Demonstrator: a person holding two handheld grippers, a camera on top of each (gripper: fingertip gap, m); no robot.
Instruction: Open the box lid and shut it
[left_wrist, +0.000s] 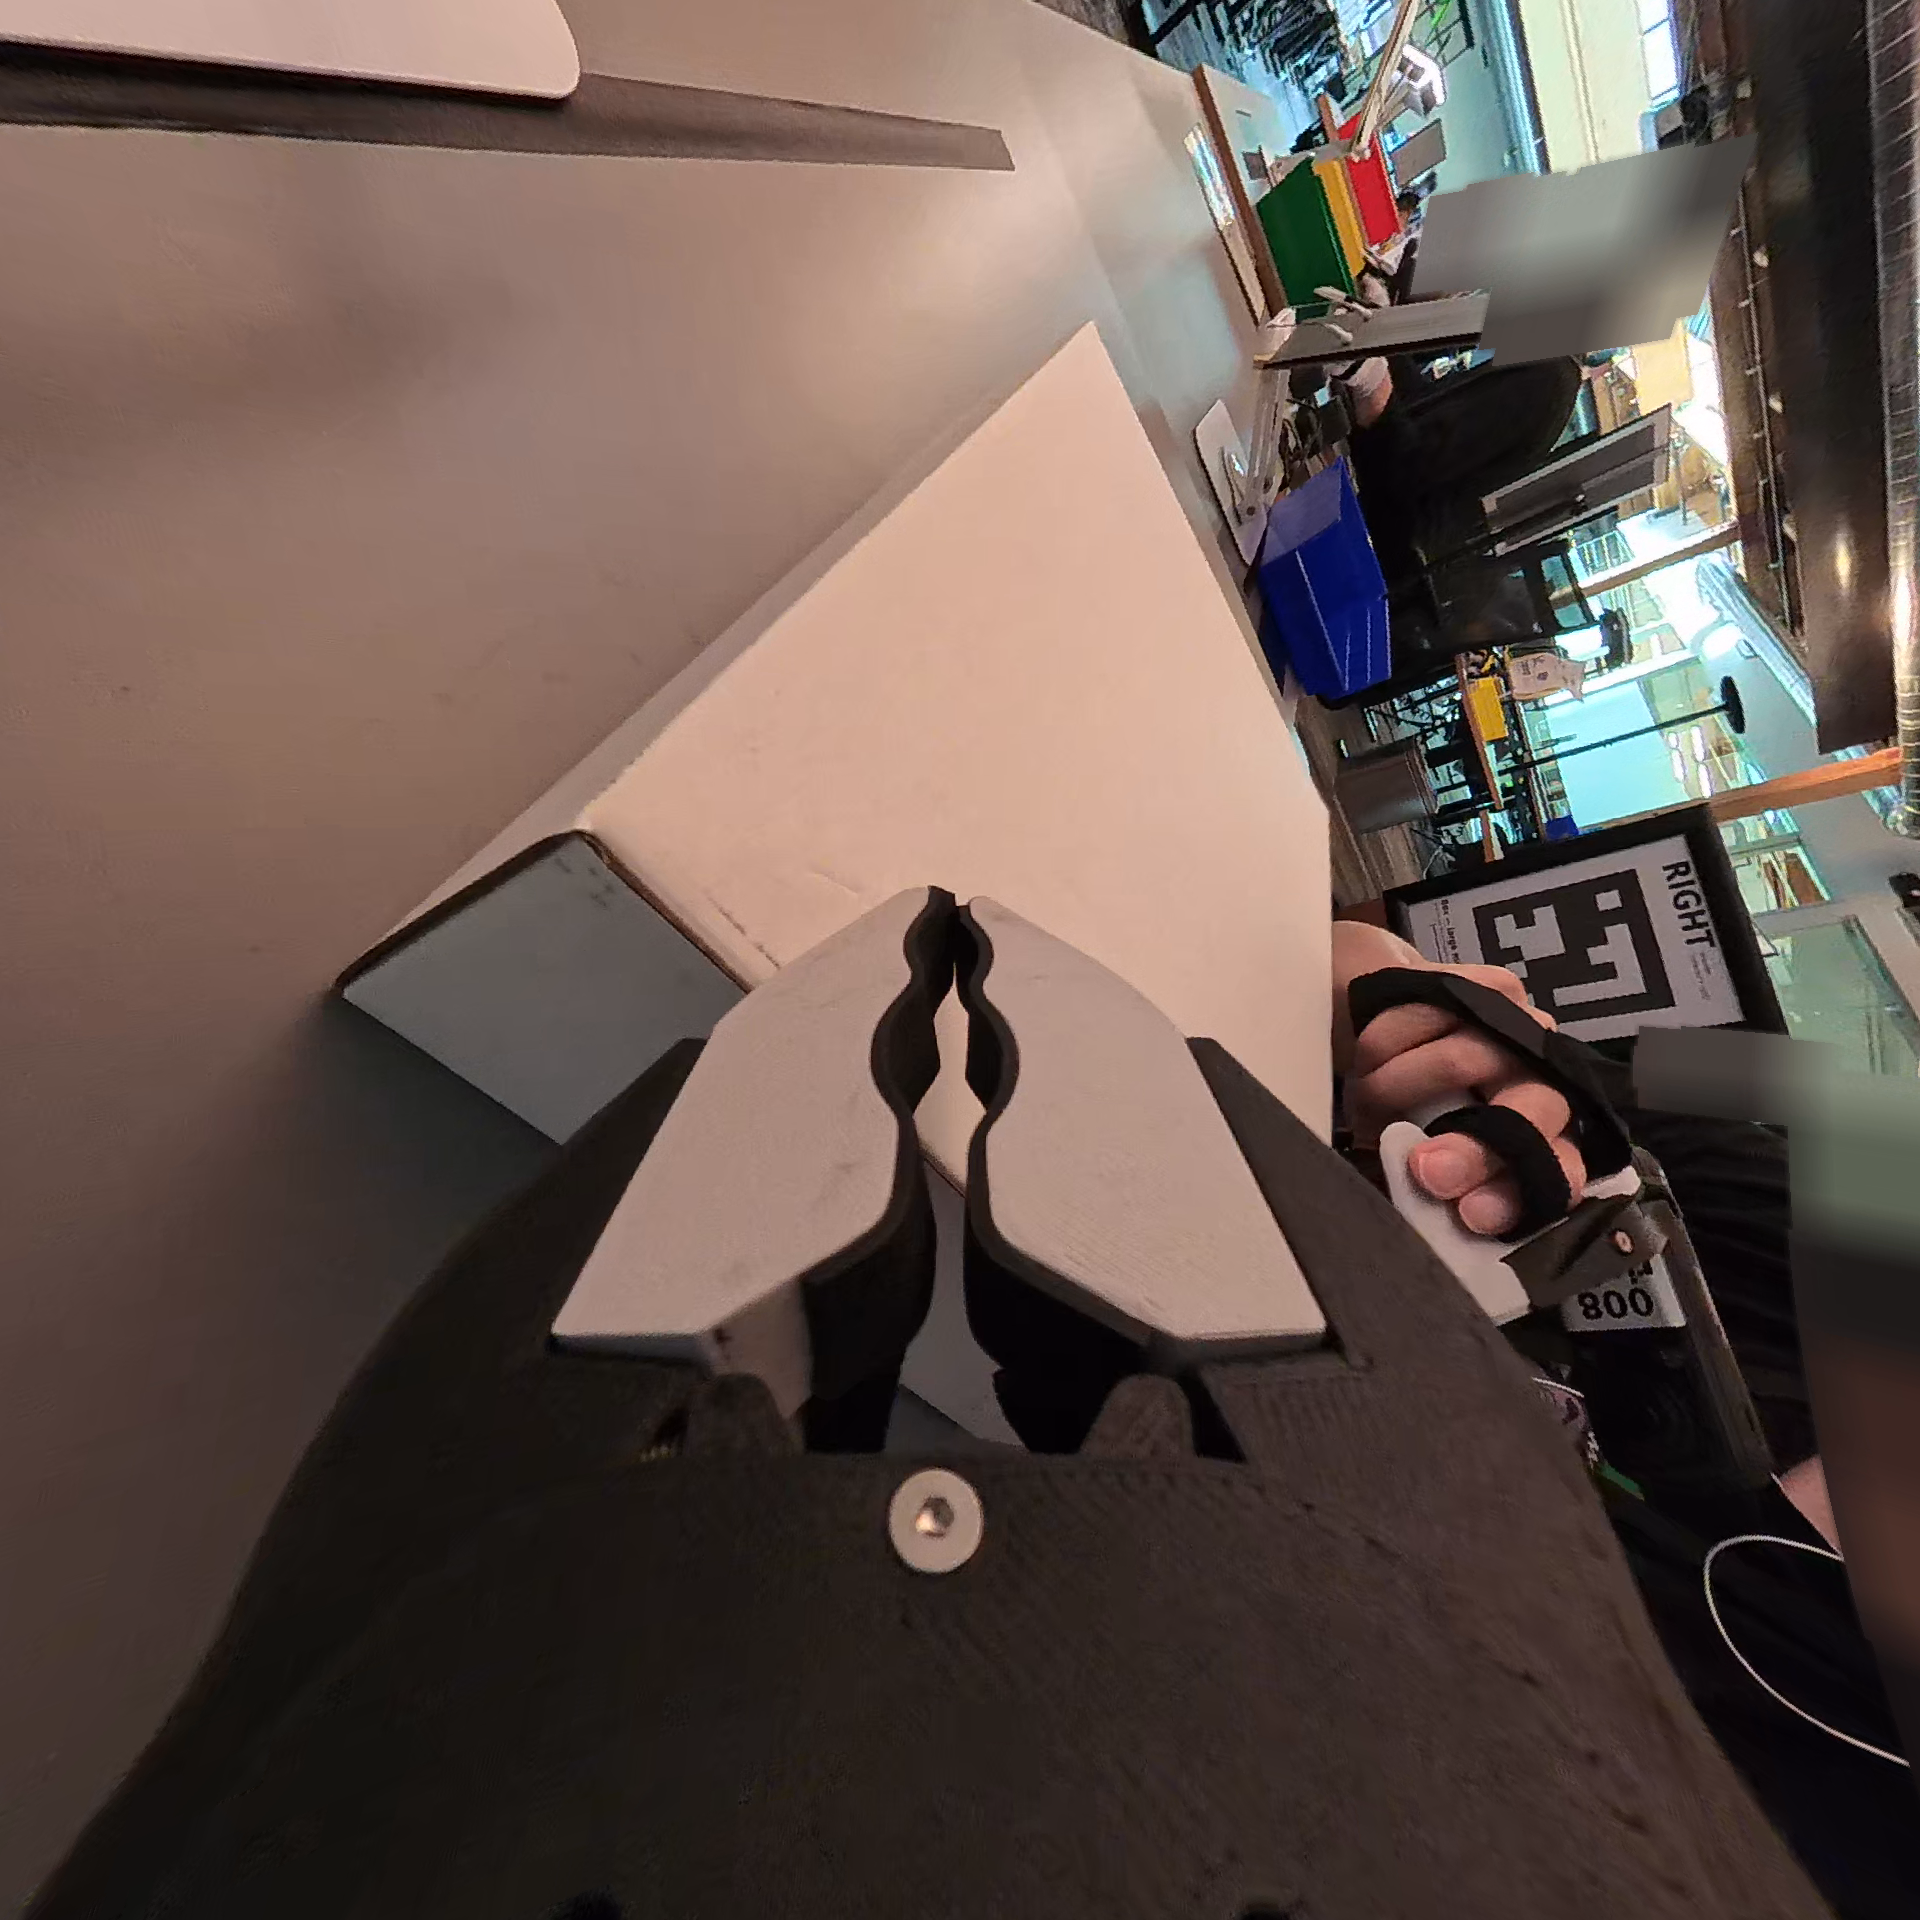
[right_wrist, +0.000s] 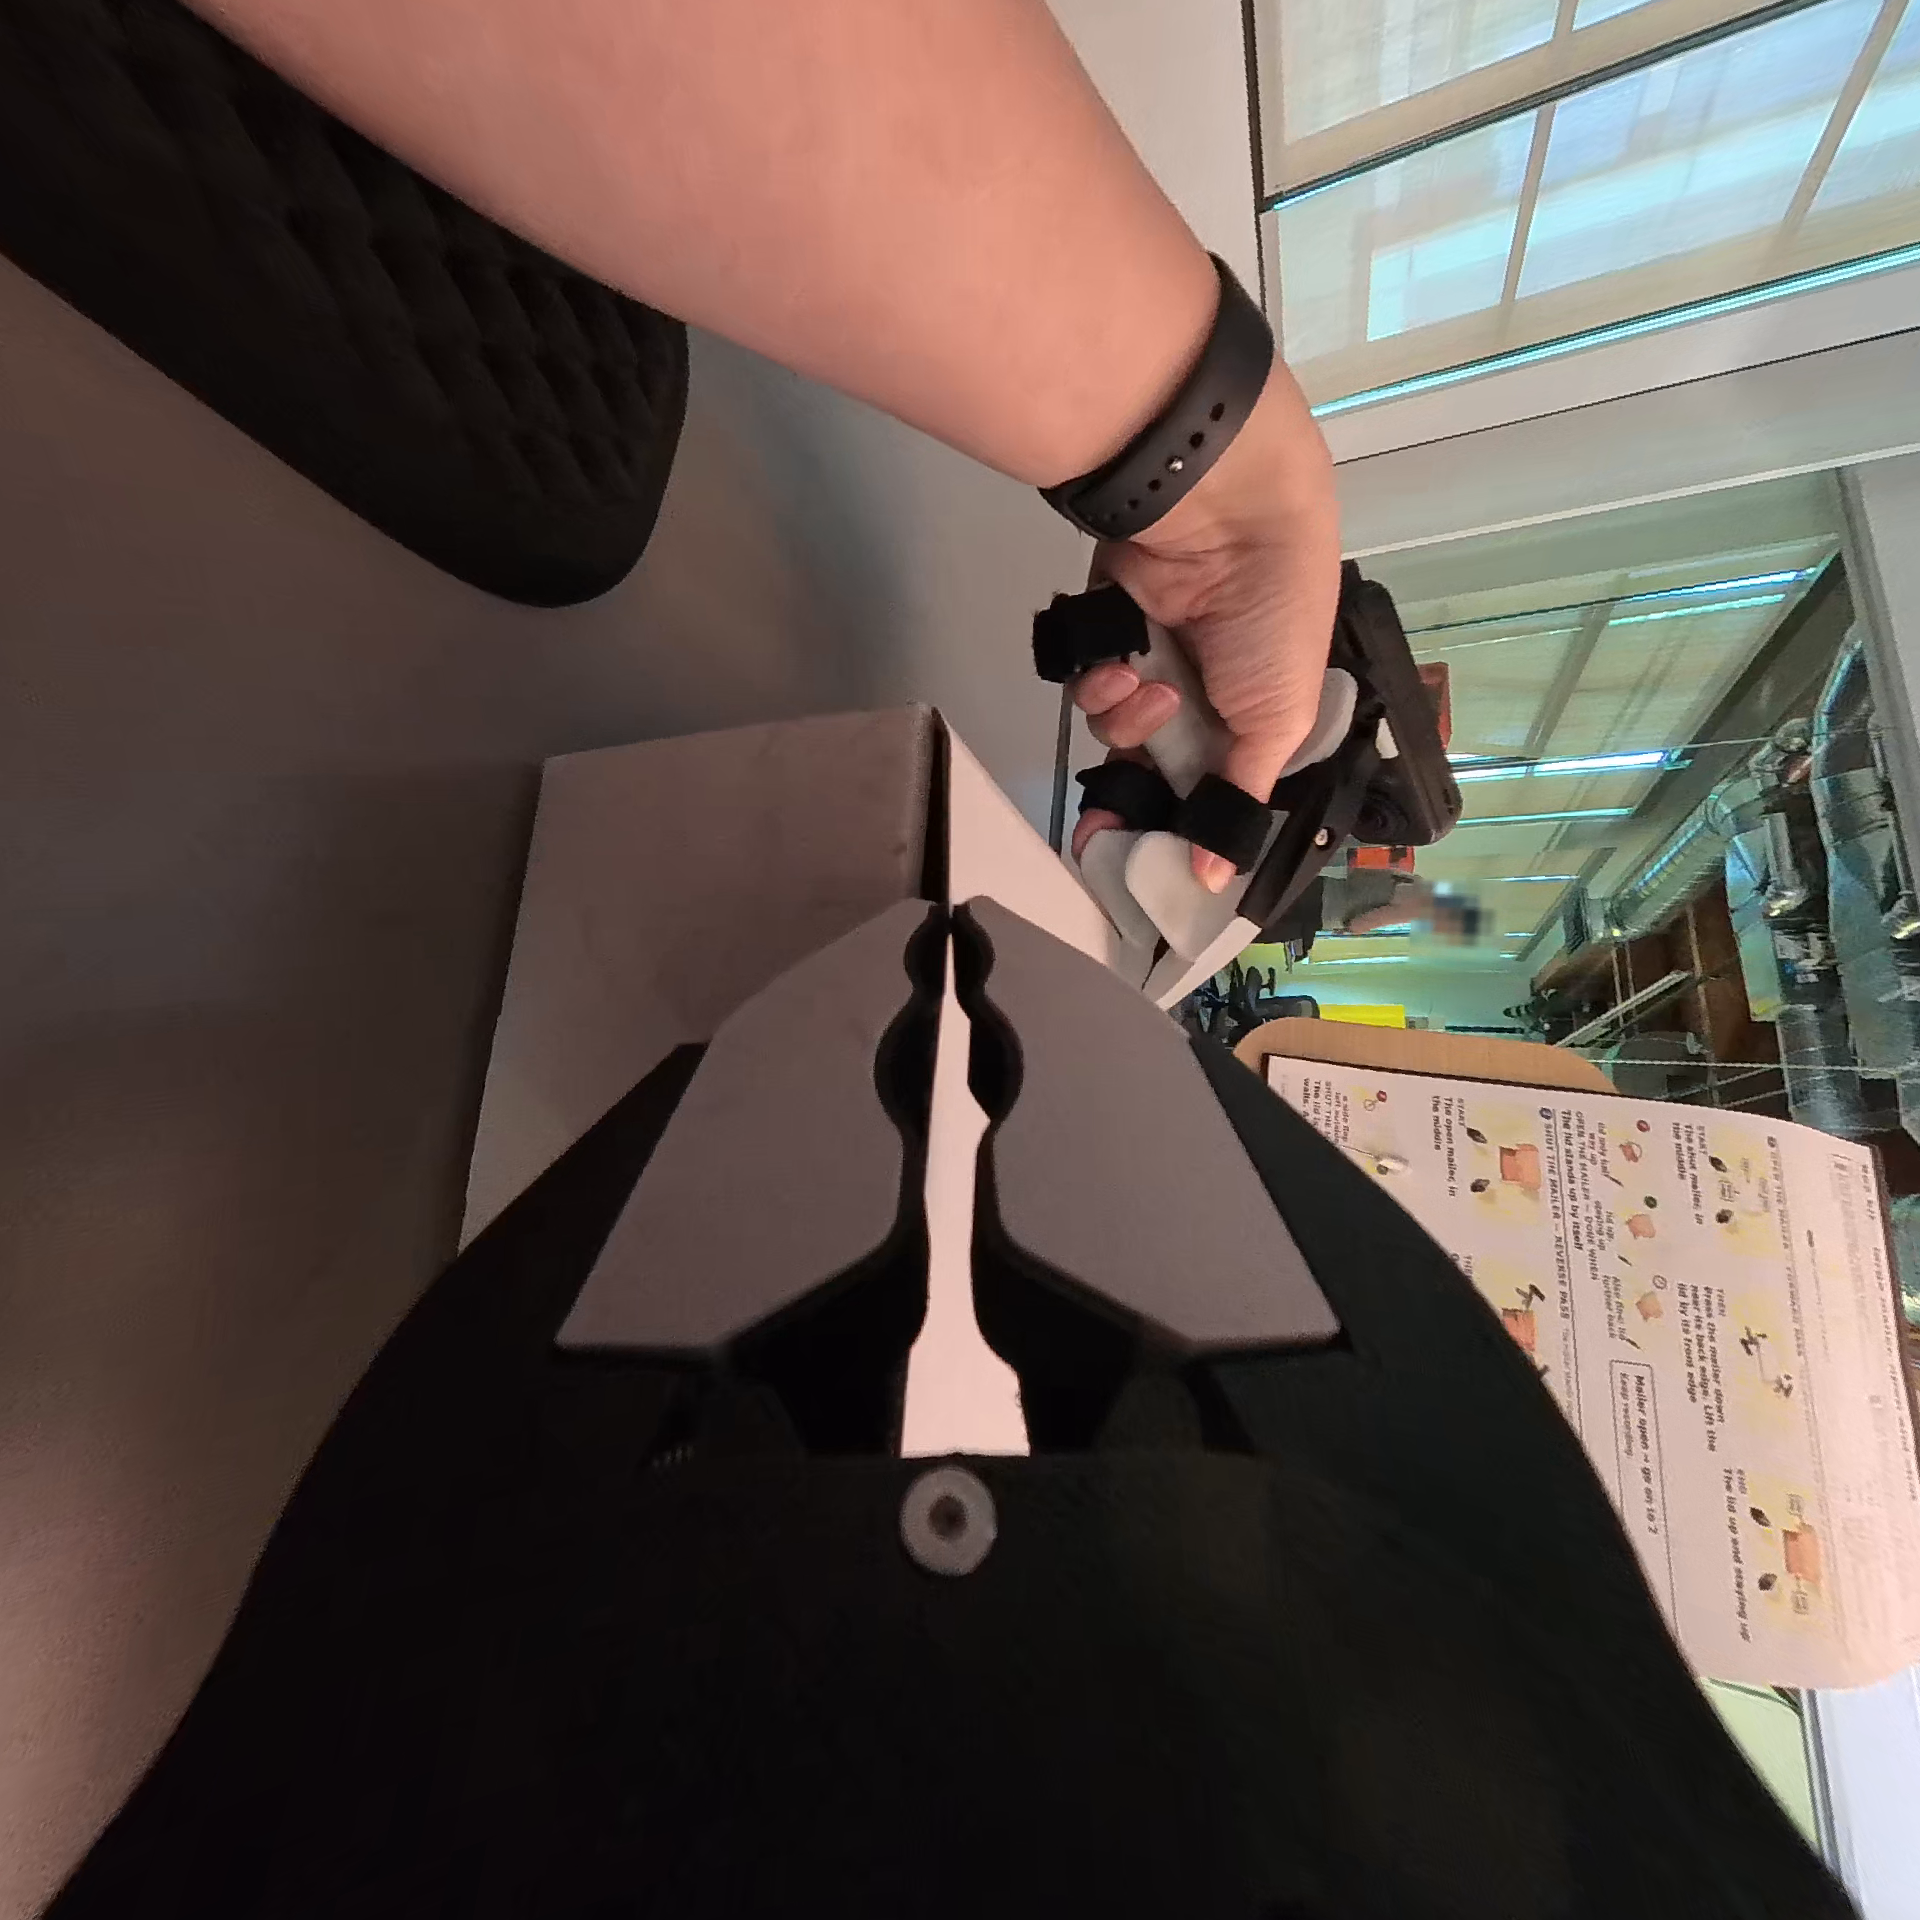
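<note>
Both views are sharp in the middle and bend strongly toward the edges, as wide-angle lenses do; straight lines curve at the right of the frame. Daylight pours in through the windows (right_wrist: 1579, 177) at the upper right of the right wrist view, where the panes are washed out. The white box (left_wrist: 997, 665) in the left wrist view catches warm, soft light, its top bright, its near end in bluish shade. The grey table (left_wrist: 312, 468) is dimmer at the lower left. Dark housings at the bottom lose detail; mosaic patches sit at the right
</note>
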